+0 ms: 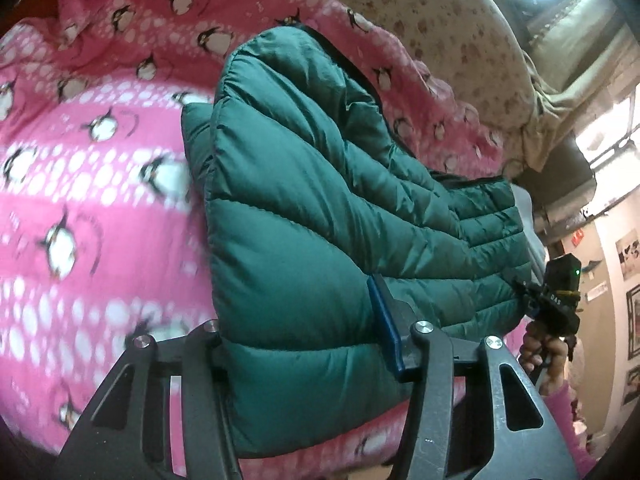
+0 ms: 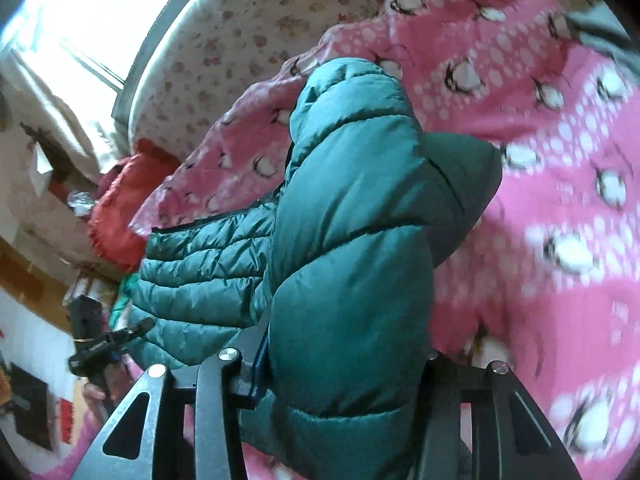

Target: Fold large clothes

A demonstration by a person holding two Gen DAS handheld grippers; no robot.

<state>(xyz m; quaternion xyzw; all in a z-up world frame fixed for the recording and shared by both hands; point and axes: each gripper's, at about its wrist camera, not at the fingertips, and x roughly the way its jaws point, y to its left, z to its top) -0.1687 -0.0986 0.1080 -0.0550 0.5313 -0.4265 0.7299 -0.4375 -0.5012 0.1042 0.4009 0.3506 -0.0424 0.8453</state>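
Fold in progress: I had the left gripper [image 1: 304, 344] and right gripper [image 2: 344, 364] each clenched on the green puffer jacket [image 1: 320, 200], raised above the pink penguin blanket [image 1: 80, 200] — next, carry the held edge across evenly.

Free: pink blanket [image 1: 80, 200] left of you | Blocked: puffy green jacket [image 1: 320, 200] ahead, red garment [image 2: 120, 220] probably far-left.

A bed carries everything: its floral sheet [image 1: 432, 20] shows bare along the far edge. A pink penguin-print blanket [image 1: 80, 184] is spread over the sheet. The green puffer jacket [image 1: 320, 216] lies partly on this blanket. Beyond the blanket's edge sits a red padded garment [image 2: 120, 216].
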